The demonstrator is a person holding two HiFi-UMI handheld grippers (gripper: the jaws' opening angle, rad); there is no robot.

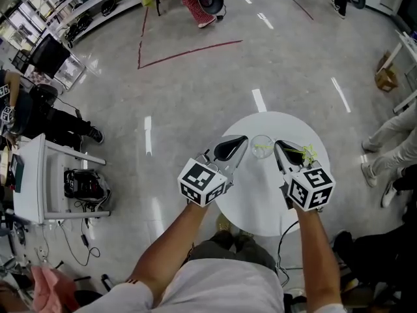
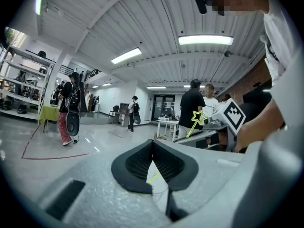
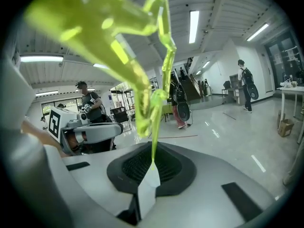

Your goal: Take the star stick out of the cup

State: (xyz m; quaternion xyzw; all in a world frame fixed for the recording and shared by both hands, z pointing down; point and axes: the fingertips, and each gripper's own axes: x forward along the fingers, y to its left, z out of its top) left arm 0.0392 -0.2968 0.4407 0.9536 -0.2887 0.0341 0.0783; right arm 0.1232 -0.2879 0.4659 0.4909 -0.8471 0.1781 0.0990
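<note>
Yellow-green and thin, the star stick [image 1: 305, 154] lay across the tips of the right gripper [image 1: 277, 145] in the head view. Its star sat out to the right of the jaws, above the white round table [image 1: 260, 204]. The clear cup [image 1: 252, 142] stood between the two grippers with a yellow-green streak showing inside it. Whether that streak was the stick's lower end could not be told. The left gripper [image 1: 245, 139] had its tips at the cup's left rim.

In the left gripper view the dark pads [image 2: 136, 163] met at their tips. The cup's clear rim [image 2: 160, 194] showed in the narrow gap beneath them, pinched there, with a short yellow-green line beside it. Farther off, the star [image 2: 196, 117] stood beside the other gripper's marker cube [image 2: 232, 115].

In the right gripper view the jaws were closed tight on the stick's shaft [image 3: 152, 148], right at the fingertips. The star [image 3: 118, 27] loomed large and blurred near the lens, above the pads.
</note>
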